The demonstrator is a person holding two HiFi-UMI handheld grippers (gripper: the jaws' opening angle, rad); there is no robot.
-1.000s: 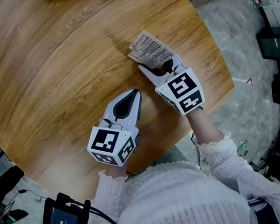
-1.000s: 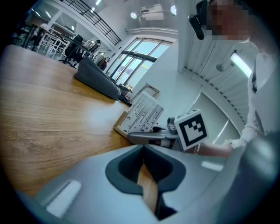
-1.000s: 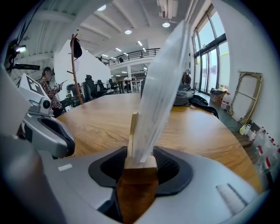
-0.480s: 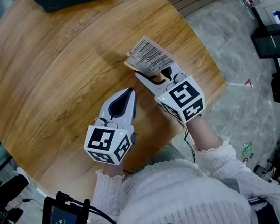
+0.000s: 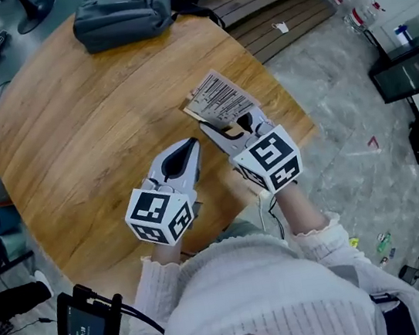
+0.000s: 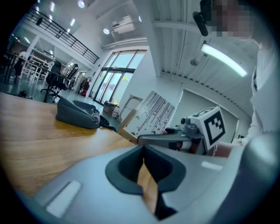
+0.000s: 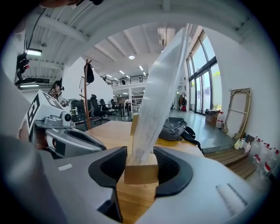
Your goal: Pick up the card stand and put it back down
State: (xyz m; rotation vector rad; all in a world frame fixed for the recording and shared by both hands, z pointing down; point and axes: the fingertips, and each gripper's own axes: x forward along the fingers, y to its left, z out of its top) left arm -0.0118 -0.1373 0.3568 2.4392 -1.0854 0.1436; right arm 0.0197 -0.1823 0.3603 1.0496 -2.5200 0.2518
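The card stand (image 5: pixel 218 97) is a small wooden block with a clear sheet of barcode print standing in it, near the round table's right edge. My right gripper (image 5: pixel 231 125) is shut on the wooden base (image 7: pixel 141 168), which fills the gap between both pads; the sheet (image 7: pixel 159 96) rises from it, tilted. Whether the base touches the table I cannot tell. My left gripper (image 5: pixel 190 147) lies low over the wood just left of it, shut and empty. In the left gripper view the stand (image 6: pixel 148 113) and right gripper (image 6: pixel 175 138) show ahead.
The wooden table (image 5: pixel 80 135) spreads to the left and back. A grey backpack (image 5: pixel 120 12) lies at its far edge. The table's right rim runs close by the stand, with stone floor (image 5: pixel 340 104) and wooden steps (image 5: pixel 279 4) beyond.
The head view has swung so the backpack and far floor come into sight. Both grippers keep nearly the same places, and the right one stays shut on the stand.
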